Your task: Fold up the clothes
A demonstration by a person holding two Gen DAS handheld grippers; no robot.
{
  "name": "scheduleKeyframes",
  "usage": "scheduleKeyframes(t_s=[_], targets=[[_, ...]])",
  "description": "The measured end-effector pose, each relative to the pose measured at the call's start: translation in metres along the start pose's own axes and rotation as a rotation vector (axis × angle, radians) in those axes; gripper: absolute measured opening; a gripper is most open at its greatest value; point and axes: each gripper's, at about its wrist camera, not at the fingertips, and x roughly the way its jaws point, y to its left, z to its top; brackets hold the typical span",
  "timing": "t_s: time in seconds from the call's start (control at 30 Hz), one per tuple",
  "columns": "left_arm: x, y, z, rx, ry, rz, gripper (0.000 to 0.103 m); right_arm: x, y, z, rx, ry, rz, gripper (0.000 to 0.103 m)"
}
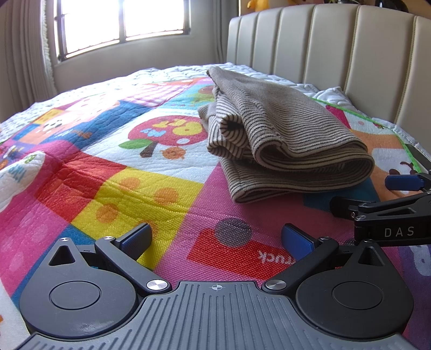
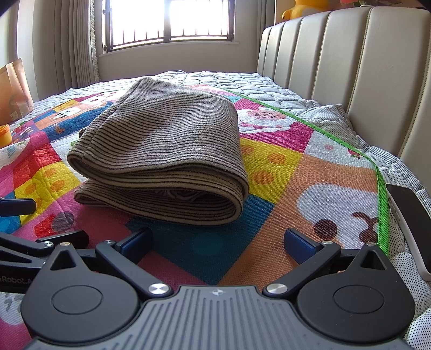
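Note:
A brown striped garment [image 1: 277,129] lies folded in a thick bundle on the colourful quilted mat [image 1: 129,183]; it also shows in the right wrist view [image 2: 164,150]. My left gripper [image 1: 216,241] is open and empty, low over the mat, short of the bundle's near left edge. My right gripper [image 2: 218,242] is open and empty, just in front of the bundle's folded near edge. The right gripper's fingers [image 1: 404,181] show at the right edge of the left wrist view. The left gripper's fingers [image 2: 18,206] show at the left edge of the right wrist view.
A padded beige headboard [image 2: 350,62] runs along the right side. A phone [image 2: 412,220] lies at the mat's right edge by the green border. A brown paper bag [image 2: 13,88] and a yellow tub [image 2: 4,134] stand at the far left. A barred window [image 2: 169,21] is behind the bed.

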Motion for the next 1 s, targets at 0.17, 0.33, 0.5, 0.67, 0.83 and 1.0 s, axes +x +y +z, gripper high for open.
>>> scheduleKeyframes(t_s=[0.17,0.33,0.5,0.67,0.83,1.0], targets=[[0.004,0.002,0.003,0.011,-0.002,-0.026,0.103,-0.001,-0.001,-0.002,0.007,-0.013,0.006,0.103],[-0.001,0.009,0.012,-0.12,0.076,-0.042,0.103,-0.001,-0.002,-0.002,0.014,-0.019,0.012,0.103],[-0.005,-0.002,0.005,-0.148,0.033,0.035,0.103,-0.001,-0.004,-0.002,0.023,-0.018,0.016,0.103],[-0.005,-0.001,0.004,-0.135,0.026,0.034,0.103,-0.001,-0.004,-0.002,0.025,-0.019,0.015,0.103],[-0.006,-0.002,0.003,-0.129,0.021,0.038,0.103,-0.002,-0.004,-0.003,0.027,-0.019,0.016,0.103],[-0.01,0.003,0.002,-0.155,0.001,0.023,0.103,-0.001,-0.003,-0.002,0.025,-0.016,0.014,0.103]])
